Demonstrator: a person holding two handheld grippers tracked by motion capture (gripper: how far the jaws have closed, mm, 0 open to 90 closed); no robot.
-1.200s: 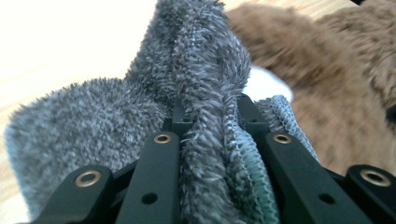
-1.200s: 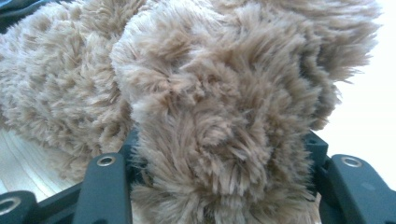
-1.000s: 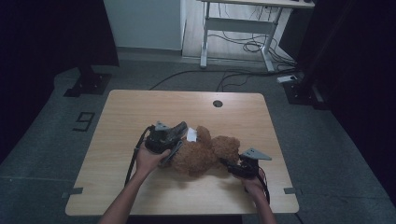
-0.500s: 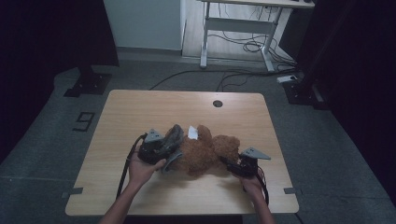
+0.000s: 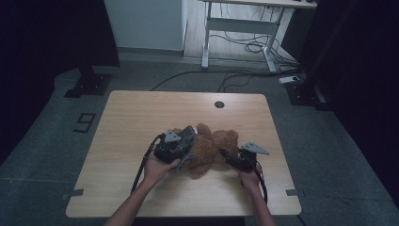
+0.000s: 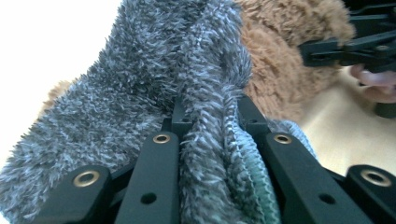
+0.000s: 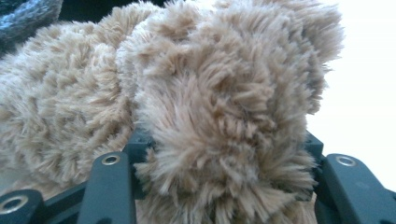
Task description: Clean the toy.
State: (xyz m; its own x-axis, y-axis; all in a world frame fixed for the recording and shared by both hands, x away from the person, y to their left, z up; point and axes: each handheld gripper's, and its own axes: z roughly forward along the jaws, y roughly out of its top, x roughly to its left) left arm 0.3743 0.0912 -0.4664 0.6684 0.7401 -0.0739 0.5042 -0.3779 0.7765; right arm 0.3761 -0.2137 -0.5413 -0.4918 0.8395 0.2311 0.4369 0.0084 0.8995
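A brown teddy bear lies near the front of the wooden table. My left gripper is at the bear's left side, shut on a fold of grey fuzzy knit cloth. In the left gripper view that fold runs up between the black jaws of the left gripper, with the bear behind it. My right gripper is at the bear's right side. Its jaws clamp a thick furry part of the bear. A corner of the grey cloth lies beyond.
A round cable hole sits at the table's far edge. Behind the table stands a white-legged desk with cables on the floor. Dark stands flank the table. Bare tabletop lies to the left and far side of the bear.
My left gripper pulled back to the left with the grey cloth, then came right again against the bear. A white patch on the bear is now covered. The right gripper stayed put.
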